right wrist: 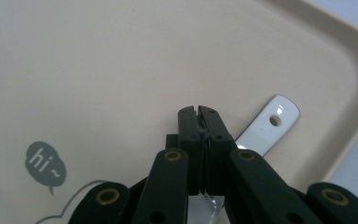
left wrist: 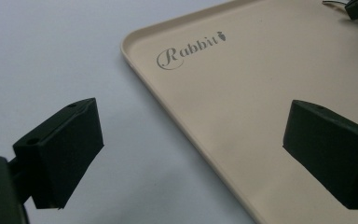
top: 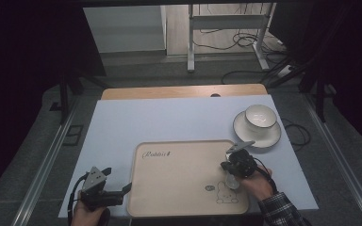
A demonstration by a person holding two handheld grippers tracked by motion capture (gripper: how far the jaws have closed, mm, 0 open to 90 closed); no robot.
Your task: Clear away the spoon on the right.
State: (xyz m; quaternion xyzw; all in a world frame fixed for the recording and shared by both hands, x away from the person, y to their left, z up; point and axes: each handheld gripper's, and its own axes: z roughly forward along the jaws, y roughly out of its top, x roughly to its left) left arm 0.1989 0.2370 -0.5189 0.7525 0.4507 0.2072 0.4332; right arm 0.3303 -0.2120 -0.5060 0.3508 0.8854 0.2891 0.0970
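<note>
A beige tray printed with "Rabbit" and a small rabbit drawing lies at the front middle of the white table. Over the tray's right front part my right gripper is shut on a white spoon. In the right gripper view the jaws are pressed together, and the spoon's handle, with a hole at its end, sticks out to the right just above the tray. My left gripper stands open by the tray's left front edge. Its jaws straddle the tray's rim and hold nothing.
A white bowl sits on a white saucer at the right of the table, just beyond the tray's far right corner. A wooden strip runs along the table's far edge. Cables and metal table legs lie on the floor beyond.
</note>
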